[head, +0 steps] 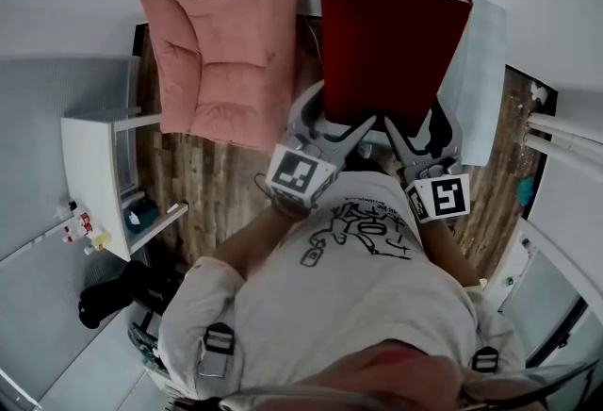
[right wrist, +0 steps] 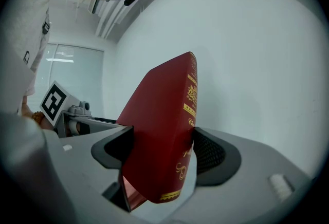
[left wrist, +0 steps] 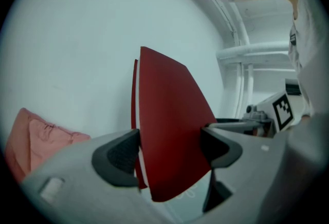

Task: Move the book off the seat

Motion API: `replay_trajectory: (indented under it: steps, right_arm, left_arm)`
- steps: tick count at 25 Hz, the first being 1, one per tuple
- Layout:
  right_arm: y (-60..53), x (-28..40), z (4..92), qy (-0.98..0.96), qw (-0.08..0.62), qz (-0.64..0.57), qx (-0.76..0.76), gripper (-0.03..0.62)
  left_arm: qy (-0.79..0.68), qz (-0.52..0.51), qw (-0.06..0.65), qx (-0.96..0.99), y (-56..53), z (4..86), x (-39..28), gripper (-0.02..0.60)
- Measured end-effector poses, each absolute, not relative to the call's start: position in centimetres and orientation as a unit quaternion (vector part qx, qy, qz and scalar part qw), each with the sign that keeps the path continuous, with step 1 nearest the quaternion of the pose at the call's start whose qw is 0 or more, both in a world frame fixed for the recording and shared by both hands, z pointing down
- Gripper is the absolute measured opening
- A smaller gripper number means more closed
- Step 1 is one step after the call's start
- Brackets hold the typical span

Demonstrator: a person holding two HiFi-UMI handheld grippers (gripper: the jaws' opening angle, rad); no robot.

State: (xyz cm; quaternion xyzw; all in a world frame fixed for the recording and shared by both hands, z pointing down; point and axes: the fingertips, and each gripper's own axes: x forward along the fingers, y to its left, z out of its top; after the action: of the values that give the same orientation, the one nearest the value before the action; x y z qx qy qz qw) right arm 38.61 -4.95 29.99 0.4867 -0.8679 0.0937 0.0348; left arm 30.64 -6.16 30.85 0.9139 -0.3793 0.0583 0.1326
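Observation:
A big dark red hardback book (head: 391, 41) is held up in the air in front of the person, its white page edge along the top. My left gripper (head: 339, 122) is shut on its lower left corner, and my right gripper (head: 419, 126) is shut on its lower right corner. In the left gripper view the book (left wrist: 169, 125) stands between the pads, page edge to the left. In the right gripper view the gold-lettered spine (right wrist: 187, 115) sits against the right pad. The book's lower edge is hidden behind the grippers in the head view.
A pink padded armchair (head: 221, 51) stands on the wooden floor (head: 217, 183) to the left of the book. A pale blue seat (head: 480, 79) shows behind the book's right side. A white shelf unit (head: 94, 183) is at the left, and white pipes (head: 565, 131) are at the right.

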Motion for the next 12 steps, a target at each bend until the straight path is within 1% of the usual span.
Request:
replay_trajectory:
  steps: [4,12]
  right_arm:
    - [-5.3,38.1,30.3,-0.865,0.041,0.094,0.492,0.360]
    - [-6.2,37.8,32.7,-0.855,0.053,0.113,0.503,0.360]
  left_arm:
    - [-0.373,0.057,0.138,0.916,-6.7,31.1,30.2,0.367]
    - [-0.357,0.070,0.173,0.915,-7.7,33.7,29.8,0.364]
